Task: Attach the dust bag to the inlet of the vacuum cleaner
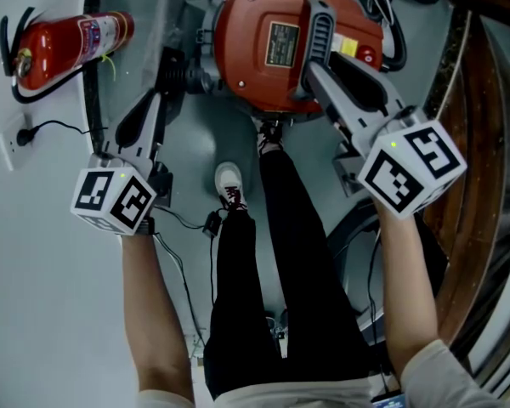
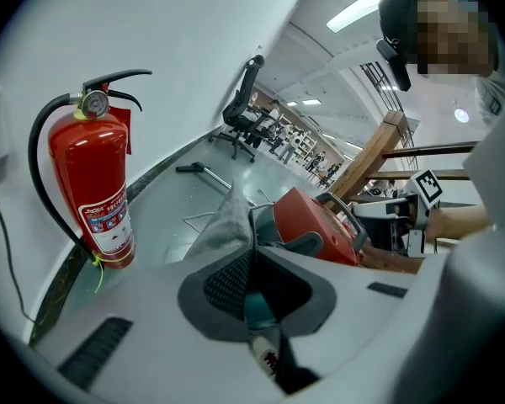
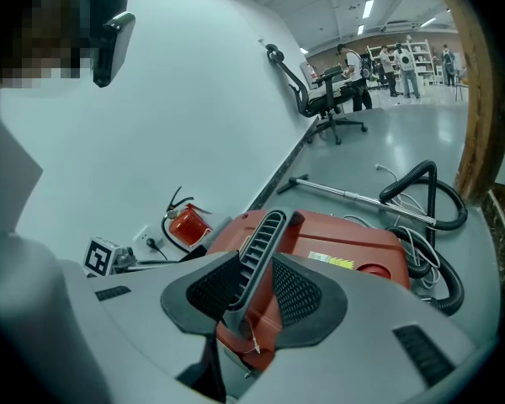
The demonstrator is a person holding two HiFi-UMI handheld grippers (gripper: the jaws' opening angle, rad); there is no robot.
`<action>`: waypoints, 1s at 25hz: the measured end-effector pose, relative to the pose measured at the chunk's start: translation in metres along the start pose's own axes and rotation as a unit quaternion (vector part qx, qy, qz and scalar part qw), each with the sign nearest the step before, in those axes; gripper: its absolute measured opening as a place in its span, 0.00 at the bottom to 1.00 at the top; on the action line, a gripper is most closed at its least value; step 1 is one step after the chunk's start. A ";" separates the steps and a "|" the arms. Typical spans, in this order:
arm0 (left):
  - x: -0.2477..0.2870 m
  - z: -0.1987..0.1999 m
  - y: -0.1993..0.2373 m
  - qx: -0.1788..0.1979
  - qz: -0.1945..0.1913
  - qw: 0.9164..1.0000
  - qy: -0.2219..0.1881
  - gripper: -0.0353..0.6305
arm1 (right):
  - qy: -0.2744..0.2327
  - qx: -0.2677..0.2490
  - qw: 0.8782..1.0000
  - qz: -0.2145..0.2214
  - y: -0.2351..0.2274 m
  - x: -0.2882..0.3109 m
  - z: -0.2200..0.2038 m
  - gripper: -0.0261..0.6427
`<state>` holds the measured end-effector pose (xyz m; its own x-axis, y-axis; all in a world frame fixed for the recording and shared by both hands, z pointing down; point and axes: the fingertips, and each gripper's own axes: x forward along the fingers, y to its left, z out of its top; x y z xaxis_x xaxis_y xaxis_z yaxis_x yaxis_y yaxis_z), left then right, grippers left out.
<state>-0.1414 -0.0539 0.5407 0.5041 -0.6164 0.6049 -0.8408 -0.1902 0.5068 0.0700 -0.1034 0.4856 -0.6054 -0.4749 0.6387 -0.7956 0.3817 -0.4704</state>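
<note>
The red vacuum cleaner (image 1: 263, 49) stands on the floor ahead of me. My right gripper (image 1: 310, 65) is shut on its grey ribbed handle (image 1: 316, 28); the right gripper view has the handle (image 3: 257, 247) clamped between the pads over the red body (image 3: 345, 242). The grey dust bag (image 1: 183, 15) lies against the vacuum's left side. My left gripper (image 1: 172, 68) reaches up to it and is shut on its edge. In the left gripper view the bag (image 2: 227, 217) rises from the shut jaws, beside the vacuum (image 2: 311, 225).
A red fire extinguisher (image 1: 64, 45) stands by the wall at left, with a wall socket (image 1: 8, 143) and cable near it. The black hose (image 3: 429, 200) and metal wand (image 3: 353, 194) lie behind the vacuum. A wooden railing (image 1: 476, 143) runs along the right. The person's legs (image 1: 280, 253) are below.
</note>
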 end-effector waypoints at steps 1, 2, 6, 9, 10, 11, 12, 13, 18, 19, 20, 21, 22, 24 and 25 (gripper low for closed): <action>0.000 0.000 0.000 0.000 -0.001 1.000 -0.003 0.08 | 0.000 -0.001 1.000 0.000 0.000 0.000 0.000 0.22; 0.000 0.000 0.000 0.000 -0.001 1.000 -0.003 0.08 | 0.000 -0.001 1.000 -0.001 0.000 0.000 0.000 0.22; 0.000 0.000 -0.002 0.001 0.000 1.000 0.005 0.08 | -0.002 0.000 1.000 -0.002 0.000 0.000 0.000 0.22; 0.000 0.000 -0.001 0.003 -0.003 1.000 -0.001 0.08 | -0.004 -0.004 1.000 -0.005 0.001 0.000 0.002 0.22; 0.000 0.000 -0.001 0.004 -0.004 1.000 -0.001 0.08 | -0.003 -0.007 1.000 -0.005 0.001 0.000 0.002 0.22; 0.000 0.000 -0.002 0.004 -0.004 1.000 0.001 0.08 | -0.003 -0.007 1.000 -0.004 0.001 0.000 0.002 0.22; 0.000 -0.001 -0.002 0.004 -0.004 1.000 0.003 0.08 | -0.002 -0.005 1.000 -0.003 0.001 0.000 0.001 0.22; 0.000 -0.001 -0.002 0.004 -0.004 1.000 0.005 0.08 | -0.002 -0.002 1.000 -0.002 0.000 0.000 0.000 0.22; 0.001 -0.001 -0.005 0.007 -0.007 1.000 0.007 0.08 | -0.001 0.001 1.000 -0.002 0.000 0.000 -0.001 0.22; 0.001 -0.001 -0.005 0.007 -0.007 1.000 0.009 0.08 | -0.001 0.000 1.000 -0.003 0.001 0.000 0.000 0.22; 0.001 -0.001 -0.006 0.006 -0.007 1.000 0.011 0.08 | -0.001 -0.002 1.000 -0.003 0.001 0.000 0.001 0.22; 0.002 -0.001 -0.007 0.006 -0.008 1.000 0.013 0.08 | -0.001 -0.004 1.000 -0.003 0.001 0.000 0.002 0.22; 0.002 -0.002 -0.008 0.006 -0.009 1.000 0.014 0.08 | -0.002 -0.005 1.000 -0.003 0.001 0.000 0.002 0.22; 0.003 -0.003 -0.011 0.005 -0.011 1.000 0.015 0.08 | -0.002 -0.006 1.000 -0.003 0.001 0.000 0.002 0.22; 0.004 -0.003 -0.012 0.005 -0.011 1.000 0.014 0.08 | -0.002 -0.006 1.000 -0.003 0.001 0.000 0.002 0.22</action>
<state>-0.1287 -0.0516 0.5388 0.5285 -0.5895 0.6109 -0.8309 -0.2115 0.5147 0.0692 -0.1047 0.4844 -0.6013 -0.4793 0.6393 -0.7985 0.3881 -0.4602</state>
